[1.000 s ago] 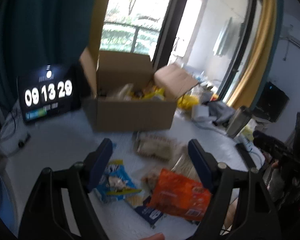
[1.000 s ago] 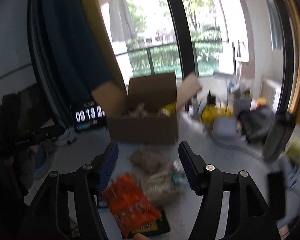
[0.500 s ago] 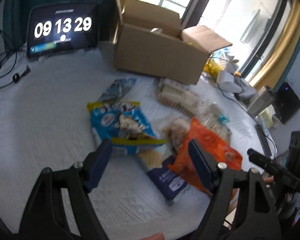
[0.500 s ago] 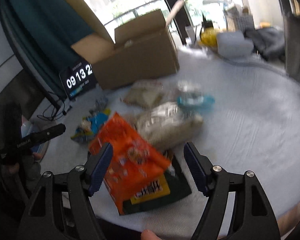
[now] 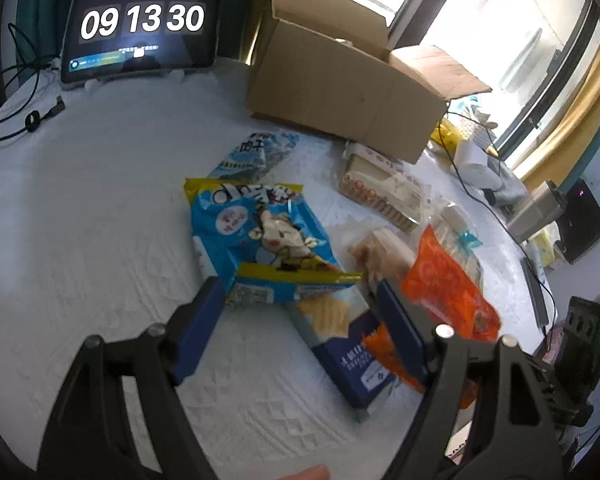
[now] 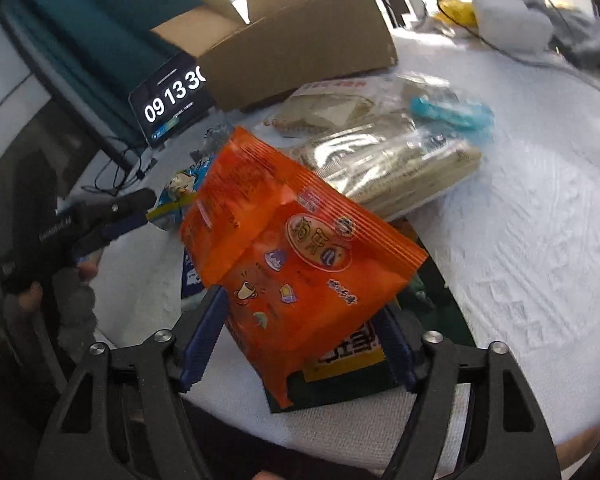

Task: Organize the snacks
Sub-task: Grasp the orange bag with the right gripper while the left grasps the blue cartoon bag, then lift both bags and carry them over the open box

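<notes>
White table [image 6: 540, 220]: my right tool [image 6: 300, 344] closing around orange snack bag [image 6: 296, 240], light, crinkly, slippery; take lower edge. Left tool [image 5: 300, 328] spread.

White textured table cover [image 5: 100, 208], teal curtain [image 6: 100, 32], yellow drape [image 5: 572, 120] beside bright daylit windows [image 5: 500, 20].

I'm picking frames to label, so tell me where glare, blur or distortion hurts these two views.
Left wrist view: window blown out white; orange bag and blue box near the fingers smeared; clock sharp. Right wrist view: top edge overexposed, teal clip blurred, orange bag print readable. Both bend straight lines at the rim.
</notes>
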